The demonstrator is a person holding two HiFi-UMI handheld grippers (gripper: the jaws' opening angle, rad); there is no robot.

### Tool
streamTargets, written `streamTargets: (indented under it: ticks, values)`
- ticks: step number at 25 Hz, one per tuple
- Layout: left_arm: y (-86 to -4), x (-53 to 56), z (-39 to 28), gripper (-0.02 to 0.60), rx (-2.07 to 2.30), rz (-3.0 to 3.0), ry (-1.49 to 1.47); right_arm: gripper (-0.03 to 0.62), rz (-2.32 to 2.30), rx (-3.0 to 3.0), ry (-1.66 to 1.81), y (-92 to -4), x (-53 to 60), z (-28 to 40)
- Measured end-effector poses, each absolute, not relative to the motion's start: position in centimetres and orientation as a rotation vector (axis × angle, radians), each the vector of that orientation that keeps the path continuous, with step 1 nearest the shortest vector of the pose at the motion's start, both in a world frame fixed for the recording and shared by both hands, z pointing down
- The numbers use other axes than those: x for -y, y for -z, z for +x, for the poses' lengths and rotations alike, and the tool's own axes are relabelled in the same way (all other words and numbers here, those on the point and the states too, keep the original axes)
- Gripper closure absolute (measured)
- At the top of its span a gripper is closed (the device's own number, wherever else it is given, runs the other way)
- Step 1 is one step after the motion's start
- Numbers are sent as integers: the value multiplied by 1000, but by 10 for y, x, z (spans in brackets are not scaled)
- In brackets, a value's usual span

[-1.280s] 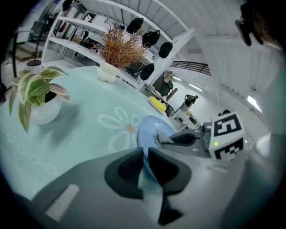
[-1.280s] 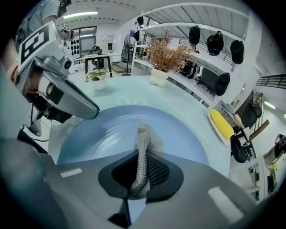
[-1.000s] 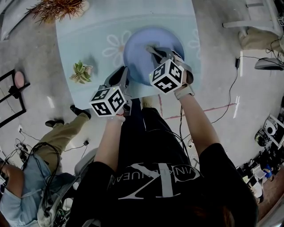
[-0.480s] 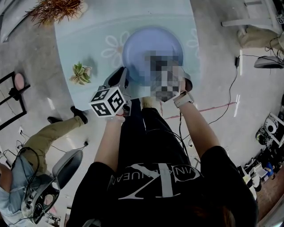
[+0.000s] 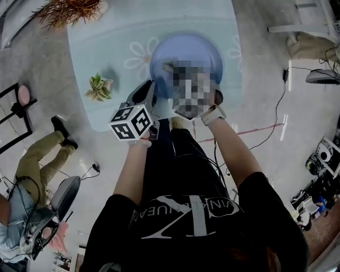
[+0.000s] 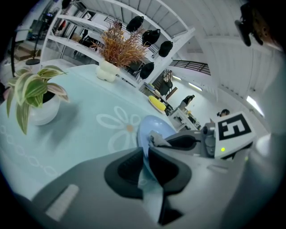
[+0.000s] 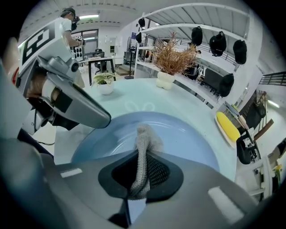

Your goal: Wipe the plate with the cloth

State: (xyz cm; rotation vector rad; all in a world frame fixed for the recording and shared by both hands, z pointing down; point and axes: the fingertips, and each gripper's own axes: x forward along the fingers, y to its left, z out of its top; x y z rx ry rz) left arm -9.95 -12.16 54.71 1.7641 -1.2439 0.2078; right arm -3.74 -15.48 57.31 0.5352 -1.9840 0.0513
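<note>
Near the table's near edge sits the blue plate. The left gripper clamps its rim, and the right gripper pinches the grey cloth, apparently touching the plate's inside.

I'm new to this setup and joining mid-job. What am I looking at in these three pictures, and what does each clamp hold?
There is no robot here. A person holds a two-jaw gripper in each hand. The head view looks down from the person's head. The other two views ride on the grippers and look along their jaws. On the pale table stand a blue plate, a small potted plant and a dried plant. The left gripper is clamped on the plate's rim. The right gripper pinches a grey cloth over the plate.
</note>
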Motion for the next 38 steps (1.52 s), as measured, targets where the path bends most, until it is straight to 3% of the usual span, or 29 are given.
streamTargets:
  ticks: [19,38]
  values:
    - [-547,121,-100,581,1235,1773,-224,563,700,1920,-51,-572,196,0]
    - [-537,113,-100,581,1314,1785,-198,563,723,1832,-8,-573,168,38]
